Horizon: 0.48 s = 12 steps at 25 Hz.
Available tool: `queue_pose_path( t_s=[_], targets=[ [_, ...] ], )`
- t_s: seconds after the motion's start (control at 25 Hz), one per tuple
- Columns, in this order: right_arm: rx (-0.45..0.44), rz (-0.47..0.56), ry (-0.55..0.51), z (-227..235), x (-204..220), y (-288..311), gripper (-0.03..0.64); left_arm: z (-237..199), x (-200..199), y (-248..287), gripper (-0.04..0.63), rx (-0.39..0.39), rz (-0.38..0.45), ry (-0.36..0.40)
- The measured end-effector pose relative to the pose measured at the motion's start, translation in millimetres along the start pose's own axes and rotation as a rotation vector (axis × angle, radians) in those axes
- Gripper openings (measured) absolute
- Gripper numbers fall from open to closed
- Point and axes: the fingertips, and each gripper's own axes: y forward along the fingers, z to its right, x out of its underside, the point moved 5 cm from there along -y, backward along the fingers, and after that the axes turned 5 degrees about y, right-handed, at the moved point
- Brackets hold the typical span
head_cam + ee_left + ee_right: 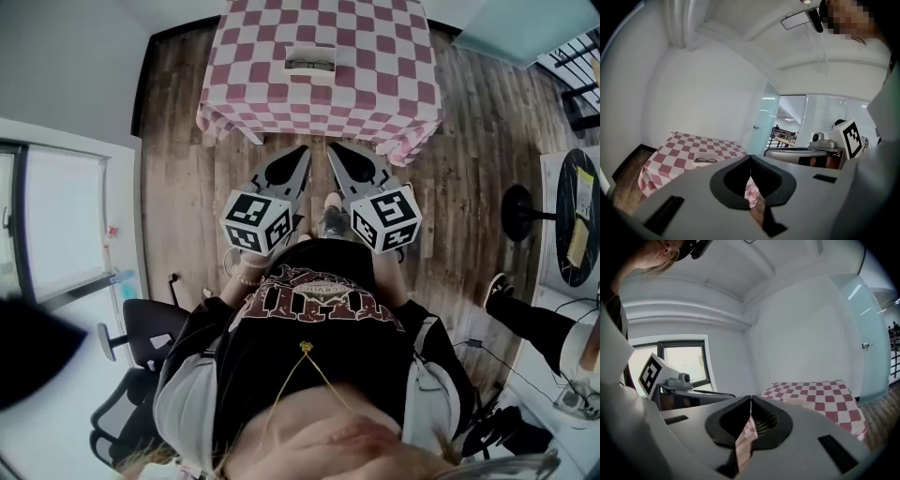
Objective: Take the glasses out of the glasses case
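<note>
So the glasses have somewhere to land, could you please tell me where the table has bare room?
The checkered tablecloth is bare left and right of the glasses case, out to both table edges, and along the near strip between case and edge. Only the centre is taken, by the case with the glasses in it.

text: none legible | black T-shirt [323,305]: red-and-white chest lettering, upside down, too blurred to read | cubes on left gripper [304,152] and right gripper [331,150]: black-and-white square markers only

Ahead of the jaws we see the bench [281,103] in pink-and-white checks, a white glasses case [319,52], dark-framed glasses [314,65]; below them, brown wood-grain floor [187,169].
</note>
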Motion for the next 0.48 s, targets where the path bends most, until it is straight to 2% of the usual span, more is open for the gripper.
queue_pose_path(
  t_s=[0.48],
  targets=[
    [-0.07,0.007,-0.03,57.8,-32.6,31.2,0.02,-14.8,-26.8,66.5,0.006,-0.032,-0.004,0.01]
  ],
)
